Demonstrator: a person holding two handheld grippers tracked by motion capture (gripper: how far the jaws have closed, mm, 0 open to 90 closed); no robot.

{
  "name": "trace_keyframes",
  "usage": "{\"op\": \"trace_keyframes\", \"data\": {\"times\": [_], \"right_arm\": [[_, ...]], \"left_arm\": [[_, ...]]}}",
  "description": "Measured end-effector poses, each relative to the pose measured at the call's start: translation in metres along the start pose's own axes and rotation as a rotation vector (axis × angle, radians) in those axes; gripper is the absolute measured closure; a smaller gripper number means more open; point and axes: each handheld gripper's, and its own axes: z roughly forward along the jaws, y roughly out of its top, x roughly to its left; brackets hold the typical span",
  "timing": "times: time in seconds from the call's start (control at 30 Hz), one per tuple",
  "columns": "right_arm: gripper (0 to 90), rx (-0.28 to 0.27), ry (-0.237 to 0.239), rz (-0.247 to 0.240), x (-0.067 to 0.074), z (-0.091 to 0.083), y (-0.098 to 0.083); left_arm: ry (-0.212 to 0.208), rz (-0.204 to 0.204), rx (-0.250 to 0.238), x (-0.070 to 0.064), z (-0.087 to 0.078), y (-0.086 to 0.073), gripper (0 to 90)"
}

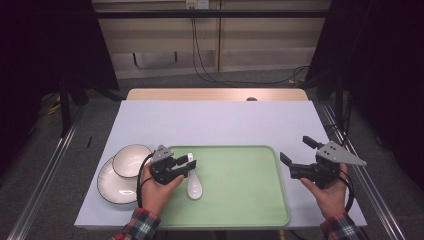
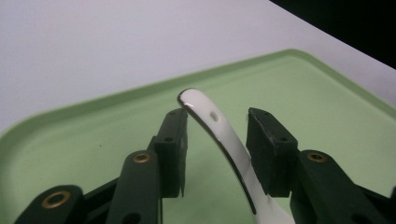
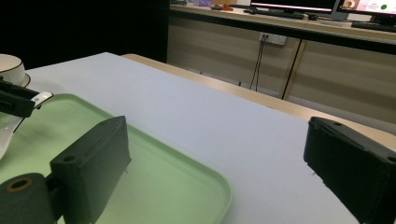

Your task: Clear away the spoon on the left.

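Green tray point(image 1: 235, 200) on the worktop point(image 1: 215, 122) held a white spoon point(image 1: 194, 186) at its left end; bowl point(image 1: 131, 160) sat on plate point(image 1: 112, 186) just left of it. Left hand-held gripper point(image 1: 189, 164) straddled the spoon handle, jaws spread, apparently not pinching. Right hand-held gripper point(image 1: 296, 151) hovered by the tray's right edge, jaws wide apart.
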Motion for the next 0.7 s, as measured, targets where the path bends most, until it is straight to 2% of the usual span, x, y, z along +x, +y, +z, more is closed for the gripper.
{"op": "trace_keyframes", "data": {"times": [0.17,0.37,0.5,0.57,0.7], "right_arm": [[6.5,0.002,-0.008,-0.002,0.000,0.000,0.000],[6.5,0.000,-0.003,-0.005,0.000,0.000,0.000],[6.6,0.000,-0.005,-0.007,0.000,-0.001,0.000],[6.6,-0.001,-0.003,-0.007,0.000,0.000,0.000],[6.5,-0.002,-0.007,-0.004,0.000,-0.001,0.000]], "left_arm": [[0.007,-0.007,-0.004,0.000,0.000,0.000,55.3],[0.024,-0.016,-0.026,-0.001,-0.001,0.002,46.0],[0.027,0.008,-0.037,-0.001,-0.003,0.004,41.0],[0.022,-0.001,-0.054,-0.002,-0.004,0.006,38.2],[0.018,0.009,-0.077,-0.003,-0.008,0.011,31.6]]}}
